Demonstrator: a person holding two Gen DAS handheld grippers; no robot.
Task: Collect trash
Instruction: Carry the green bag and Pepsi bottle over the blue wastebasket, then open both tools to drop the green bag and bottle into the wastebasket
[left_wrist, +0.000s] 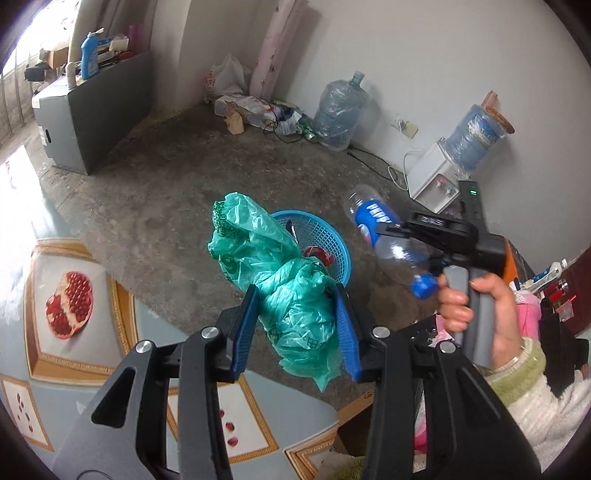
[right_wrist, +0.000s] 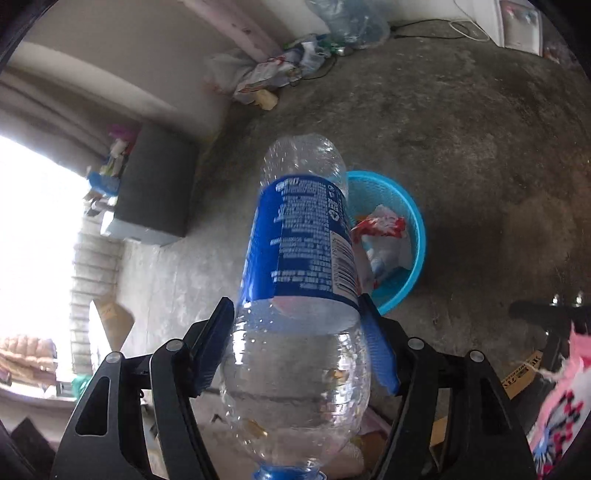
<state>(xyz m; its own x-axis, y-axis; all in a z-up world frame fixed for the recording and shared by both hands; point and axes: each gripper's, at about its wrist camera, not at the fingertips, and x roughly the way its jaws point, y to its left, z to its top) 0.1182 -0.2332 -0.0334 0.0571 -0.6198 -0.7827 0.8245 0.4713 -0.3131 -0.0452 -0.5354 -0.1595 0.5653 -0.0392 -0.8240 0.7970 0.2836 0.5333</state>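
Observation:
My left gripper (left_wrist: 297, 299) is shut on a crumpled green plastic bag (left_wrist: 280, 280), held above the floor in front of a blue mesh trash basket (left_wrist: 332, 240). My right gripper (right_wrist: 299, 314) is shut on an empty clear plastic bottle (right_wrist: 299, 258) with a blue label and blue cap, base pointing forward. In the left wrist view the bottle (left_wrist: 384, 232) and the right gripper (left_wrist: 391, 230) hover to the right of the basket. The basket (right_wrist: 410, 229) stands on the concrete floor and holds red-and-white wrappers (right_wrist: 380, 225).
A table with a pomegranate-print cloth (left_wrist: 70, 306) lies at lower left. A grey cabinet (left_wrist: 96, 114) stands at the back left. A litter pile (left_wrist: 258, 110), a large water jug (left_wrist: 340, 110) and a water dispenser (left_wrist: 439, 177) line the far wall. Pink cloth (right_wrist: 561, 406) is at right.

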